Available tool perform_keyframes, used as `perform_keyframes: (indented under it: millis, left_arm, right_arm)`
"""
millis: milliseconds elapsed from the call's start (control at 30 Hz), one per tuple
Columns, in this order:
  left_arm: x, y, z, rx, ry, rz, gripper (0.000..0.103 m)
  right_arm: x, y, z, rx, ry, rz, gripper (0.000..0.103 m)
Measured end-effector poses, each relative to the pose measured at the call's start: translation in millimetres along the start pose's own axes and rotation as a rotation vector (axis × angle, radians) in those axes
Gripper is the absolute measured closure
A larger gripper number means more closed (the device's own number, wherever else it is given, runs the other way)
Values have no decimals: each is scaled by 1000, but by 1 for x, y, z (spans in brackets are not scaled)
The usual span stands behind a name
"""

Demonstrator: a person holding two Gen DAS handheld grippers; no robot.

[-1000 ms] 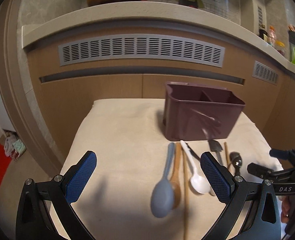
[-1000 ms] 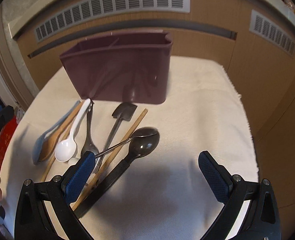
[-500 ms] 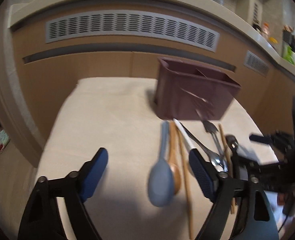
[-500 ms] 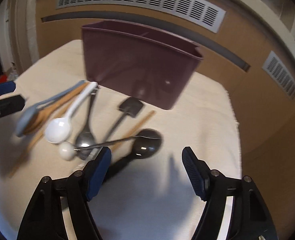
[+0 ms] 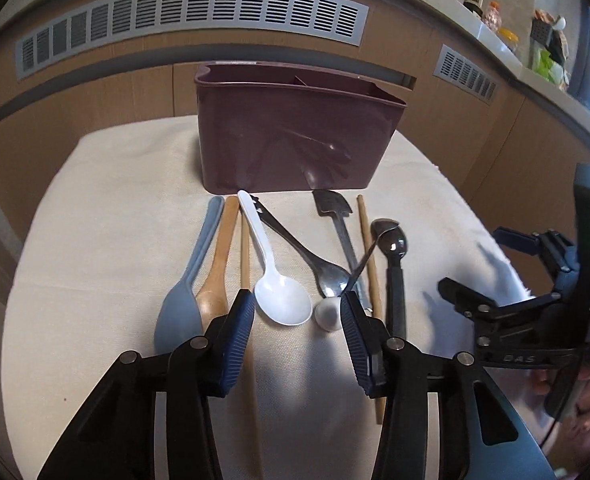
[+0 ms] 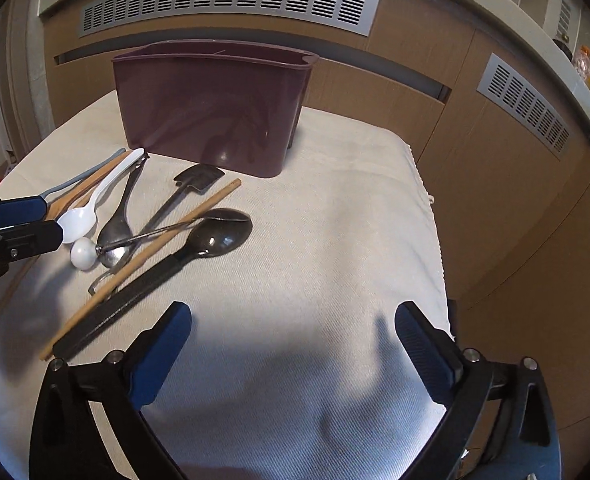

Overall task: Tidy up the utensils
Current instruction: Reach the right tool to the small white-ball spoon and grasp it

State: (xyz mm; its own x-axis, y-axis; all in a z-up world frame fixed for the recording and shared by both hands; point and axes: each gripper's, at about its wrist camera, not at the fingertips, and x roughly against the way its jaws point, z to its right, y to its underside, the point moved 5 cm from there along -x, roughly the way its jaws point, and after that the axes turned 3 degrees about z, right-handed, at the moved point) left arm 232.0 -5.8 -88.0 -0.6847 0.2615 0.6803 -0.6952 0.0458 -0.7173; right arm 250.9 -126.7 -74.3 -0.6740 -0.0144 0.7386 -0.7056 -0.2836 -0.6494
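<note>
My left tongs (image 5: 295, 320) hang low over the row of utensils on the cloth-covered desk (image 5: 107, 208), and their jaws have just been closing. The bowl of the white plastic spoon (image 5: 281, 300) lies between the tips, but the pads do not press on it yet, so nothing is gripped. My right tongs (image 6: 291, 344) stand wide open over bare cloth, holding nothing; their jaws have just been opening again.

The maroon utensil caddy (image 5: 295, 140) stands at the far side of the desk, just behind the handle ends, its divided top empty as far as I can see. Everything else lies flat: a grey spoon (image 5: 179, 312) and a wooden spoon (image 5: 215, 280) side by side on the left, a metal spoon (image 5: 319, 268) crossing under the white one's handle, a dark spatula (image 5: 333, 206), chopsticks, and a black ladle (image 5: 393, 248) on the right.

I judge the step in hand is picking up the white spoon. To do it well I would come down a touch further, centre the pads across the bowl or the neck, and keep the right pad clear of the small white ball (image 5: 329, 314) and the metal spoon beside it. Thin plastic may skate out, so I would close slowly and lift straight up before swinging towards the caddy.
</note>
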Motion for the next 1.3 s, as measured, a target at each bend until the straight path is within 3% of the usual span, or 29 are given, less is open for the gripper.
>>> perform_keyframes:
  millis: [167, 233, 300, 367, 433, 467, 500, 533, 633, 767, 900, 1100, 1300]
  left_arm:
    - [6, 5, -11, 7, -45, 10, 57]
    - [12, 3, -29, 36, -115, 27, 57]
    - [18, 4, -48, 62, -172, 27, 57]
    - [21, 8, -63, 95, -184, 4, 57]
    - [21, 13, -73, 129, -184, -21, 56]
    - [21, 16, -77, 141, -178, -27, 56]
    - [21, 17, -79, 152, -169, -26, 53]
    - [22, 18, -81, 160, -169, -26, 52]
    - [22, 18, -82, 164, -171, -17, 50]
    - [25, 14, -84, 161, -145, 4, 45]
    - [31, 9, -91, 169, -128, 39, 41]
    - [32, 10, -104, 210, -115, 51, 36]
    - [31, 17, -113, 252, -105, 30, 35]
  right_arm:
    - [1, 2, 2, -9, 36, -7, 1]
    - [4, 1, 0, 7, 52, 13, 1]
    - [11, -1, -6, 16, 1, 56, 1]
    - [19, -8, -15, 19, -125, 87, 4]
    - [25, -17, -32, 71, -263, 98, 26]
    - [26, -21, -41, 114, -299, 94, 35]
    - [26, -25, -49, 160, -322, 92, 53]
    - [26, -28, -57, 195, -338, 91, 61]
    - [21, -32, -83, 339, -374, 84, 66]
    - [10, -26, -109, 482, -339, 75, 68]
    - [-7, -22, -123, 542, -321, 37, 70]
    - [-20, -41, -134, 528, -341, 43, 70]
    - [-35, -64, -139, 468, -428, 23, 66]
